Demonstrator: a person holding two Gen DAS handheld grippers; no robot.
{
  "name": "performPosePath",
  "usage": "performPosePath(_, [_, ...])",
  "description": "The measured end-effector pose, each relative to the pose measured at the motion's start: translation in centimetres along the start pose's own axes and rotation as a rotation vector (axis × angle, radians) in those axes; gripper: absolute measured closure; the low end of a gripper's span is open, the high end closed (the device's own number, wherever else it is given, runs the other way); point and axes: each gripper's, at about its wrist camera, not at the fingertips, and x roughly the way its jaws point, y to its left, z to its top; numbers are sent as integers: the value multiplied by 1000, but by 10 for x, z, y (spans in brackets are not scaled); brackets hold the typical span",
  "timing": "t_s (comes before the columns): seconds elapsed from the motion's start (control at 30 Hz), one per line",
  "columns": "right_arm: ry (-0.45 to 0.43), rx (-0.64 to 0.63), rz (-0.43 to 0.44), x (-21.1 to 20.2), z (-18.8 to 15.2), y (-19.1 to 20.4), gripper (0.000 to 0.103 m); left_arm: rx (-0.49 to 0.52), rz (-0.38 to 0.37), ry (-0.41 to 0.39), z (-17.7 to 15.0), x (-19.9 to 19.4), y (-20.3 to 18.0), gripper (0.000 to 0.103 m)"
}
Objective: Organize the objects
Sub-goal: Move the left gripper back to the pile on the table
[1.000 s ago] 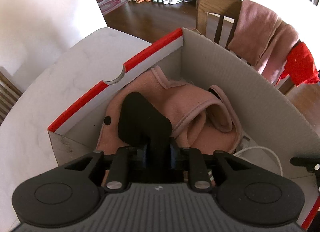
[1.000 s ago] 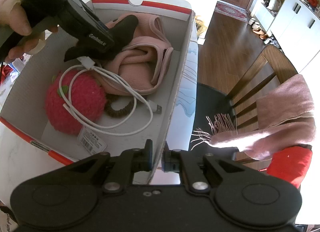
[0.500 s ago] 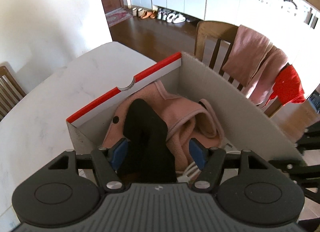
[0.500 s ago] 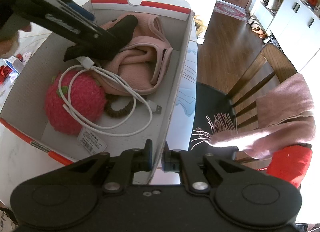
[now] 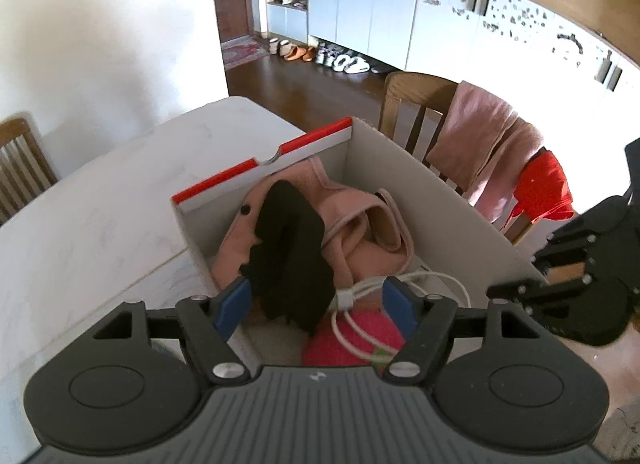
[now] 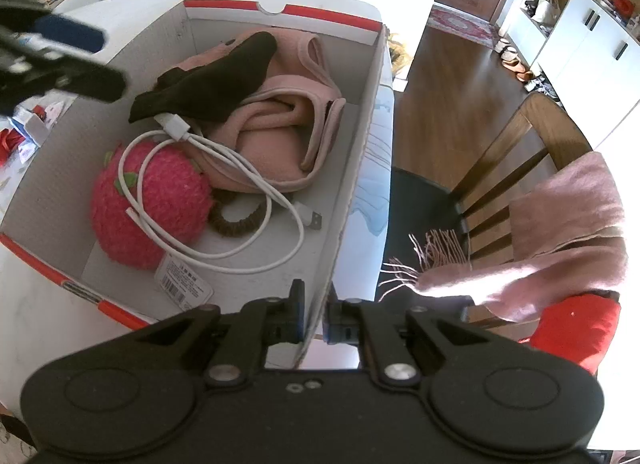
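A white cardboard box (image 6: pixel 360 144) with red-striped ends stands on the table. Inside, a black sock (image 6: pixel 216 80) lies on a folded pink garment (image 6: pixel 280 136), beside a white cable (image 6: pixel 240 168), a pink plush strawberry (image 6: pixel 160 204) and a brown hair tie (image 6: pixel 240 224). My left gripper (image 5: pixel 316 300) hangs above the box near the sock (image 5: pixel 292 248). Its jaws are opening and its blue pads touch nothing. In the right wrist view it shows blurred at the upper left (image 6: pixel 84 60). My right gripper (image 6: pixel 316 316) is shut on the box's near side wall.
A wooden chair draped with a pink fringed scarf (image 6: pixel 560 232) and a red cloth (image 6: pixel 572 328) stands close beside the box. The white marble table (image 5: pixel 100 224) extends to the left. Small clutter (image 6: pixel 28 128) lies past the box's far side. Another chair (image 5: pixel 20 168) stands at the table's far edge.
My left gripper let go of the black sock, opened wide, and rose back away from the box. The sock stays on the pink garment. The right gripper kept still on the wall.
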Motion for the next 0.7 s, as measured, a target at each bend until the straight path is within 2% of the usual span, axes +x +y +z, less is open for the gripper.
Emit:
performPosePath(0.33, [7,0,-5,1,2,0,96,-166,21,-33,-50,-33,21,23])
performPosePath(0.5, [8,4,-5,-1,2,0,96,-245,69,-42,-78,-47,36,18])
performPosePath(0.7, [11,4,-13,-2,2,2,96,-318,137,-39,-111,-54,62,17])
